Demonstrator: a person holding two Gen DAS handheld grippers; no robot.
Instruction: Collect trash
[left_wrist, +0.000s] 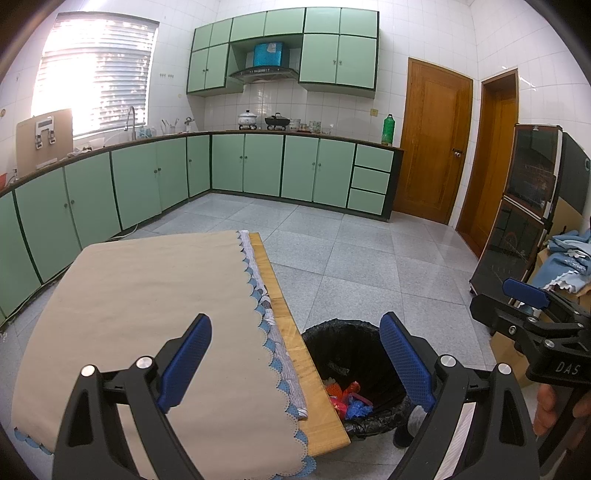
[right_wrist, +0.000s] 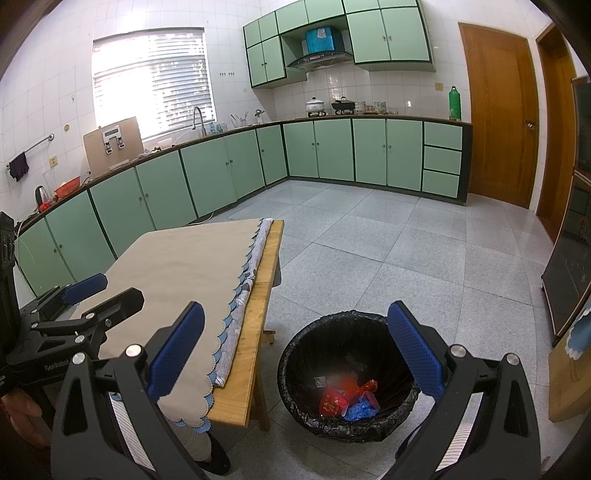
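Both my grippers, left gripper (left_wrist: 295, 363) & right gripper (right_wrist: 295, 350), gape wide, nothing held. Wrappers (right_wrist: 347, 400) sit in the bin (right_wrist: 295, 354); the tablecloth (left_wrist: 147, 295) looks bare, so I scan it w/ care before quitting.

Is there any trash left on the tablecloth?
No, the beige tablecloth is bare; the red and blue wrappers lie in the black-lined bin.

"DAS" on right gripper (left_wrist: 524, 295) ("GenRobot", left (right_wrist: 86, 282))

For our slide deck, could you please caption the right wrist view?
Open right tool above a black-lined trash bin holding red and blue wrappers, beside the cloth-covered table.
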